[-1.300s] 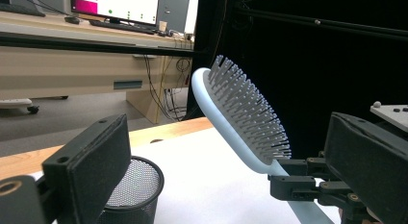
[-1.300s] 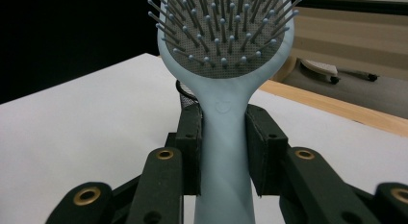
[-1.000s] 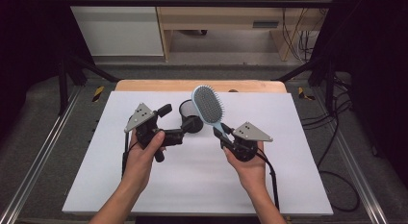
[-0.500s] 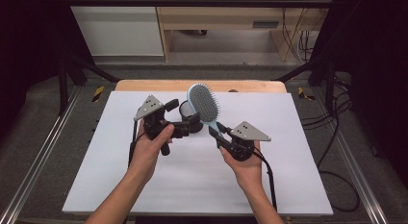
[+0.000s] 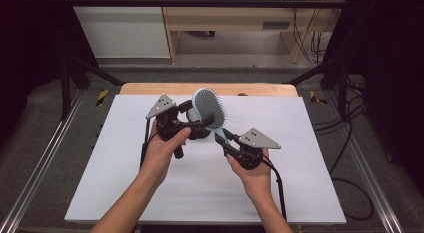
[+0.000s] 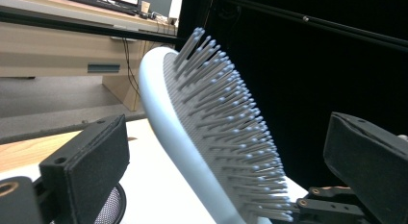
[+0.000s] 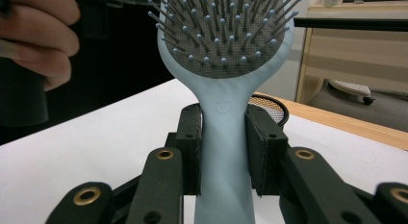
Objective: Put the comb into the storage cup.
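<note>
The right hand-held gripper point(image 5: 224, 141) has its jaws clamped on the handle of a pale blue hairbrush point(image 5: 209, 109), holding it off the white tabletop point(image 5: 300, 183) with the bristled head tilted up toward 11 o'clock in the high view. In the right gripper view the handle sits squarely between both pads, so the pick-up looks done. The left hand-held gripper point(image 5: 197, 124) stands at 9 o'clock of the brush head with its jaws wide apart, one either side of the head in the left gripper view, and touching neither rim nor bristles; it holds nothing. A small round mesh strainer point(image 7: 270, 107) lies on the tabletop just behind the brush. What seems left is for the left hand-held gripper to close on the head, for a handover or to work the bristles. No brand, label or writing can be read on the brush or tabletop.
</note>
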Tool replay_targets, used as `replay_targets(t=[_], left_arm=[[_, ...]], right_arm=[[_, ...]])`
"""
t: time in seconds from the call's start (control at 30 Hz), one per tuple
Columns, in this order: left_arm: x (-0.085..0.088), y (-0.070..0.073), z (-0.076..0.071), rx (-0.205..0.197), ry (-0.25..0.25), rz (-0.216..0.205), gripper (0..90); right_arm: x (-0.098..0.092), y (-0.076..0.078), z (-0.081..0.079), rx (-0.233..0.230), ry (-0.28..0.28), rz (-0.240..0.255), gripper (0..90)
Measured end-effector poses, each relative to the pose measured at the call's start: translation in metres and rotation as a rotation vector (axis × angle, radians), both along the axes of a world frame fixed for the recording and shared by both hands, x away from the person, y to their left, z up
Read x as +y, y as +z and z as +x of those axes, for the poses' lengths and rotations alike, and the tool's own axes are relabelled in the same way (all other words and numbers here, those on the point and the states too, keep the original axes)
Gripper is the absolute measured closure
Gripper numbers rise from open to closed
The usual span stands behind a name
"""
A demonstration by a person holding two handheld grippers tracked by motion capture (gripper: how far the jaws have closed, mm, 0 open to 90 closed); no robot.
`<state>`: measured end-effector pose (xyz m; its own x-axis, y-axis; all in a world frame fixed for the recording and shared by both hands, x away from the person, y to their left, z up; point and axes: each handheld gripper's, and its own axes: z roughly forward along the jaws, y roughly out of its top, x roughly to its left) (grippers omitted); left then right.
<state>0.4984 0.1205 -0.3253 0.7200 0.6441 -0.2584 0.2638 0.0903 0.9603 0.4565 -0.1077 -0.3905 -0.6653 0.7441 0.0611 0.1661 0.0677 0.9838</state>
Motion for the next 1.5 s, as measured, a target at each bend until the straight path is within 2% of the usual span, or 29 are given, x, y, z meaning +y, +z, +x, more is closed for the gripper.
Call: replay_targets(t=[0.3,0.37,0.6,0.9,1.0,1.1,1.23,1.27,1.4,1.5], left_arm=[[-0.007,-0.002,0.004,0.02,-0.01,-0.018,2.4],[-0.008,-0.003,0.005,0.034,-0.016,-0.035,2.6],[-0.009,-0.006,0.007,0.057,-0.018,-0.057,5.3],[-0.007,-0.007,0.009,0.076,-0.04,-0.097,20.7],[-0.006,-0.01,0.011,0.109,-0.05,-0.127,26.3],[-0.006,-0.01,0.012,0.117,-0.045,-0.134,29.8],[-0.003,-0.012,0.012,0.134,-0.029,-0.151,39.1],[-0.001,-0.014,0.012,0.153,-0.03,-0.172,39.8],[0.001,-0.016,0.011,0.181,-0.026,-0.197,42.7],[0.002,-0.017,0.011,0.181,-0.025,-0.195,45.4]], right_arm=[[0.0,0.001,-0.003,-0.004,0.012,0.01,69.4],[0.001,0.001,-0.003,-0.004,0.012,0.011,69.4],[0.002,-0.001,-0.004,-0.008,0.018,0.007,69.4],[0.003,-0.001,-0.004,-0.007,0.021,0.008,69.4],[0.004,-0.002,-0.004,-0.001,0.026,0.006,69.4],[0.006,-0.003,-0.004,0.002,0.029,0.002,69.4],[0.007,-0.004,-0.004,0.006,0.034,0.001,69.4],[0.007,-0.004,-0.004,0.008,0.035,-0.001,69.4],[0.009,-0.006,-0.004,0.016,0.04,-0.01,69.4],[0.011,-0.008,-0.003,0.025,0.04,-0.02,69.4]])
